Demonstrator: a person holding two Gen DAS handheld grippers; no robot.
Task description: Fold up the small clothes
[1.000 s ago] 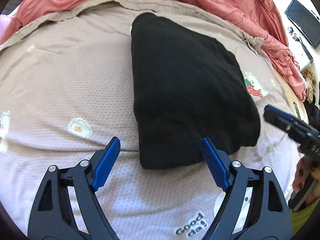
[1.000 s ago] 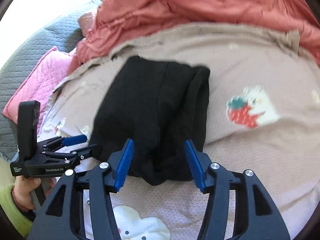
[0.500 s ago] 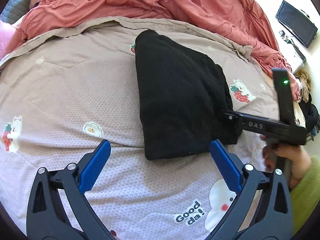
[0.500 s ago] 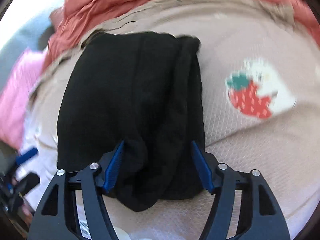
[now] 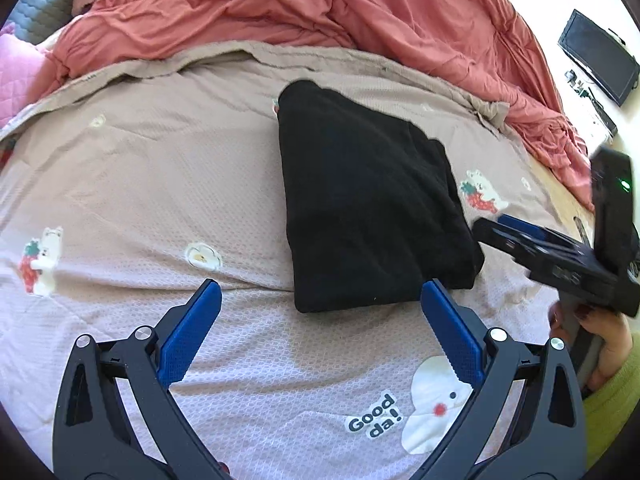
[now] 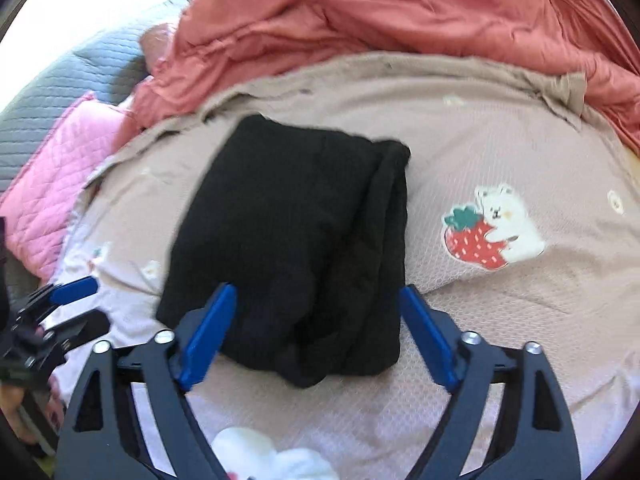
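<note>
A black folded garment (image 5: 368, 204) lies flat on the beige printed bedspread (image 5: 160, 168). It also shows in the right wrist view (image 6: 296, 236), with thick folded layers along its right side. My left gripper (image 5: 318, 300) is open and empty, just short of the garment's near edge. My right gripper (image 6: 316, 312) is open, its blue fingers on either side of the garment's near end, a little above it. The right gripper also shows in the left wrist view (image 5: 520, 236), at the garment's right corner. The left gripper shows at the left edge of the right wrist view (image 6: 68, 300).
A rumpled salmon duvet (image 5: 320, 12) is heaped along the far side of the bed. A pink quilted pillow (image 6: 60, 184) and a grey quilt (image 6: 68, 84) lie at the far left. A black monitor (image 5: 596, 56) stands at the far right, off the bed.
Both grippers have drawn back from the garment, which now looks smaller. The right gripper, close over the cloth half a second ago, has lifted away. The garment has not moved.
</note>
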